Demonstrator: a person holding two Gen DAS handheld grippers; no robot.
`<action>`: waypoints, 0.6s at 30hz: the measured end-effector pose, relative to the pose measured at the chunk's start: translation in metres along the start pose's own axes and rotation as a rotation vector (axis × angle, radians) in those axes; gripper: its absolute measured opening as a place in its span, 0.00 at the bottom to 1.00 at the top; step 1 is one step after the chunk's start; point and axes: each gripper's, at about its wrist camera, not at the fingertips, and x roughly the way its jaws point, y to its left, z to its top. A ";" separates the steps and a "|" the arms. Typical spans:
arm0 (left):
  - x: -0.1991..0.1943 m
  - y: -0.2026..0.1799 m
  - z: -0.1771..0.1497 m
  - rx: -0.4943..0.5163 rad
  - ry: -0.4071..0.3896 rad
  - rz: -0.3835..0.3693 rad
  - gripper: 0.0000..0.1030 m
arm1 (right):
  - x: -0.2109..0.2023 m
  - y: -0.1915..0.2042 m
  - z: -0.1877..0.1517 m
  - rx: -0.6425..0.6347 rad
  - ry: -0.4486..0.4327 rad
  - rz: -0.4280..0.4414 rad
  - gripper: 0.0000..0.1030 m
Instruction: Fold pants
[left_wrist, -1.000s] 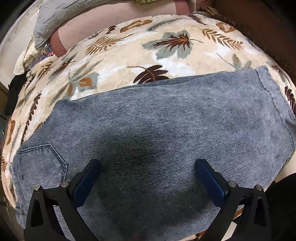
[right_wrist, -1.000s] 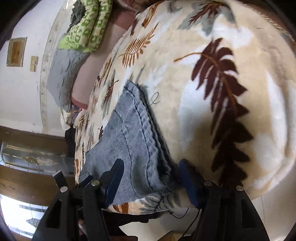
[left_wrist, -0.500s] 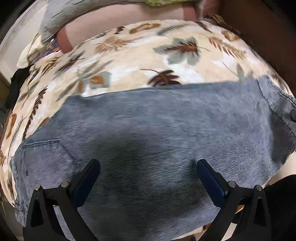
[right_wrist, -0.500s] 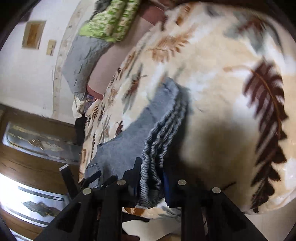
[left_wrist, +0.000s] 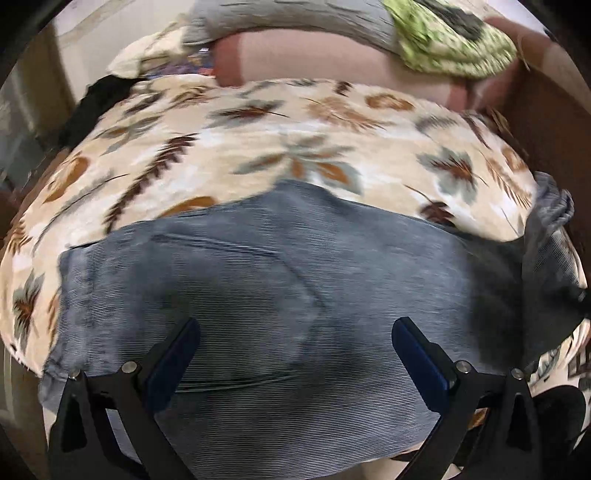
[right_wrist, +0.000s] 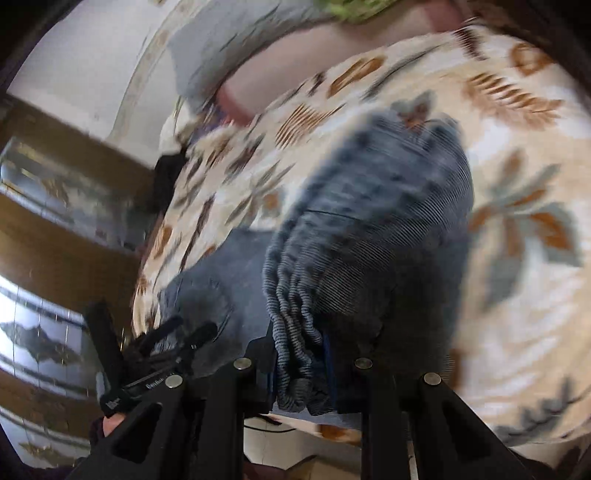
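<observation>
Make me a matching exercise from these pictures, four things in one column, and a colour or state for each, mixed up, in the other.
1. pants
2. left gripper
3. right gripper
4. blanket

A. open, over the denim
B. leaf print on cream
C. grey-blue denim
D. shut on the gathered elastic waistband

Pairs: 1-C, 2-A, 3-D, 4-B

the pants (left_wrist: 280, 280) are ribbed, matt grey-blue cloth with a crinkly gathered waistband (right_wrist: 291, 314), lying on a soft fuzzy leaf-print blanket (left_wrist: 258, 155), gripper fingers (left_wrist: 173, 354) matt black plastic with blue pads.
</observation>
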 end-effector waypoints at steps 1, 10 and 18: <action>-0.002 0.009 0.000 -0.013 -0.007 0.005 1.00 | 0.013 0.008 -0.002 -0.012 0.023 0.010 0.21; -0.002 0.060 -0.005 -0.104 -0.012 0.020 1.00 | 0.093 0.034 -0.019 -0.009 0.202 0.087 0.59; -0.009 0.011 -0.009 0.015 -0.057 -0.027 1.00 | 0.020 0.001 0.011 -0.023 -0.151 -0.126 0.56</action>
